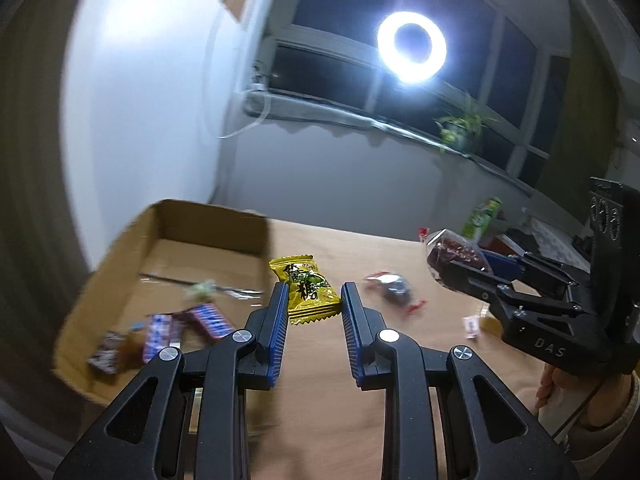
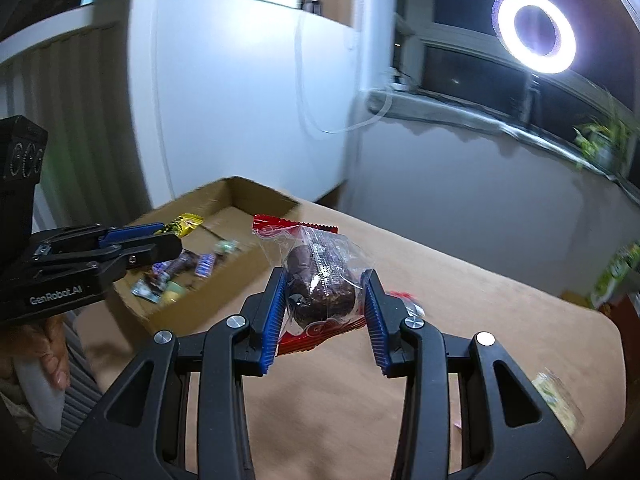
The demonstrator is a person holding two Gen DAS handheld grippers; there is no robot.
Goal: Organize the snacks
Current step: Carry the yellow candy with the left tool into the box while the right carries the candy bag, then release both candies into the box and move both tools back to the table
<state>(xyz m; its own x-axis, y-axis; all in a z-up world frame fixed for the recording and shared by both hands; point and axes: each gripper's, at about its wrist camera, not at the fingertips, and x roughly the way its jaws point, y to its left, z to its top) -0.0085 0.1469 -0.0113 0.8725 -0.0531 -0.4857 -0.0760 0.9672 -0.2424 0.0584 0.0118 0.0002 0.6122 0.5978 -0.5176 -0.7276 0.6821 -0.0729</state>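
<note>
In the left wrist view my left gripper (image 1: 314, 296) is shut on a yellow candy packet (image 1: 306, 292), held above the table next to the open cardboard box (image 1: 160, 220). The right wrist view shows that gripper (image 2: 168, 240) over the box with the yellow packet (image 2: 182, 224) at its tip. My right gripper (image 2: 325, 280) is shut on a brown cake in a clear and red wrapper (image 2: 320, 284), raised over the wooden table (image 2: 480, 280). The left wrist view catches it at the right (image 1: 460, 276) with the cake (image 1: 448, 248). Several wrapped snacks (image 1: 180, 328) lie in the box (image 2: 224, 196).
A red-ended wrapped candy (image 1: 394, 288) and a small pink sweet (image 1: 471, 326) lie loose on the table. A pale yellow packet (image 2: 556, 400) rests near the right edge. A green carton (image 1: 482, 218) stands at the back right. A ring light (image 1: 384, 46) glares before the window.
</note>
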